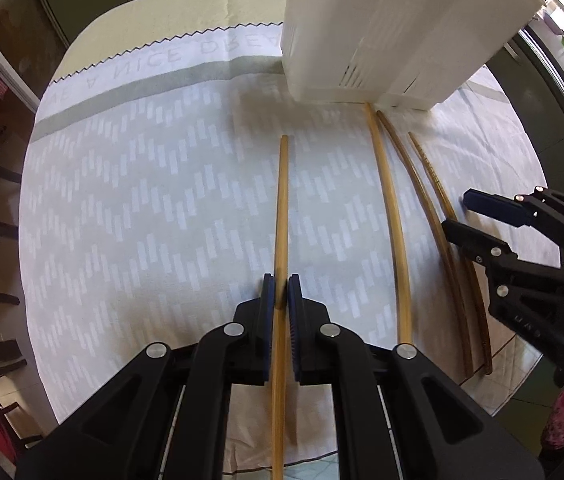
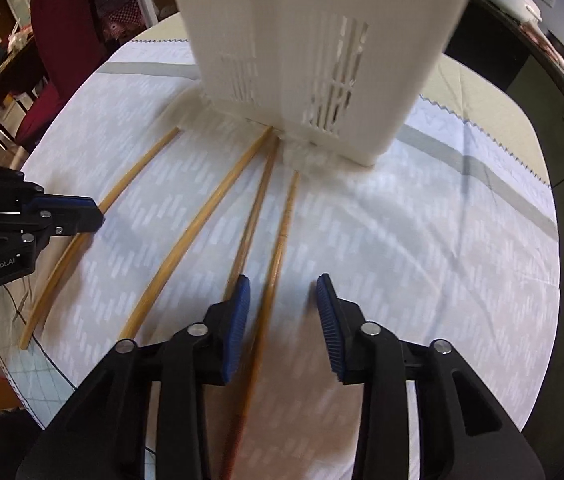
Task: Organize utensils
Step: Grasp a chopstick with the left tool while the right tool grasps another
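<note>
Several chopsticks lie on a white patterned cloth [image 1: 142, 200] before a white slotted utensil holder [image 1: 393, 28]. My left gripper [image 1: 281, 294] is shut on a pale chopstick [image 1: 282, 208], which runs forward between its blue pads. A second pale chopstick [image 1: 389, 216] and two darker ones [image 1: 421, 196] lie to its right. My right gripper [image 2: 283, 300] is open, with a dark chopstick [image 2: 278, 256] lying between its fingers; the other dark one [image 2: 256, 208] passes under its left finger. The right gripper also shows in the left wrist view [image 1: 455, 214], and the left gripper shows in the right wrist view [image 2: 96, 216].
The utensil holder [image 2: 313, 40] stands on the cloth at the far ends of the chopsticks. The table edge [image 2: 561, 216] curves round at the right. A dark red chair [image 2: 62, 40] stands beyond the table at the left.
</note>
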Demonstrator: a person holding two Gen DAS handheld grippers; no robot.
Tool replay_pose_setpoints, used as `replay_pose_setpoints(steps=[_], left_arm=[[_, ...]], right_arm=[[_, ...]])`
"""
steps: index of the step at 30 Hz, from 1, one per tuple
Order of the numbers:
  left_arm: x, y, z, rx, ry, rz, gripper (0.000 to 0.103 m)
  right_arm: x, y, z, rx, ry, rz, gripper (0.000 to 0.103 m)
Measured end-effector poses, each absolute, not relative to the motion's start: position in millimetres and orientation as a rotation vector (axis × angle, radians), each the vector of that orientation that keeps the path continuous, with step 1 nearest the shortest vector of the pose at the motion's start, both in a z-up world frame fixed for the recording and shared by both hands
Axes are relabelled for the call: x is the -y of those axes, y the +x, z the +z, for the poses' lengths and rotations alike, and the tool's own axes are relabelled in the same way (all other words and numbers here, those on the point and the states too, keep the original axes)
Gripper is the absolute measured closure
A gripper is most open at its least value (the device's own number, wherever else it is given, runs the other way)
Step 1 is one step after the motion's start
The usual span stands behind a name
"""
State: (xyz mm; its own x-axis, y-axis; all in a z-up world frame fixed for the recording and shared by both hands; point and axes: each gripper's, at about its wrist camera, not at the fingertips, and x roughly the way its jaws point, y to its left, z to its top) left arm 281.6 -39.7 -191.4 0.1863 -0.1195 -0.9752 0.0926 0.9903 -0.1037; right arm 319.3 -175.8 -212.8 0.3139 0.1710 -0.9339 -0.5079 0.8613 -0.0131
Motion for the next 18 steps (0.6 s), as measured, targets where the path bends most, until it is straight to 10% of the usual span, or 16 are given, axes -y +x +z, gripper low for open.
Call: replay_pose_setpoints(steps=[18], left_arm=[[58.8,301.5,-189.4,-1.395,0.071,-0.174,0.097]], right_arm=[[173.3,323.9,-215.3,-1.206,-0.272,0.498,0.096]])
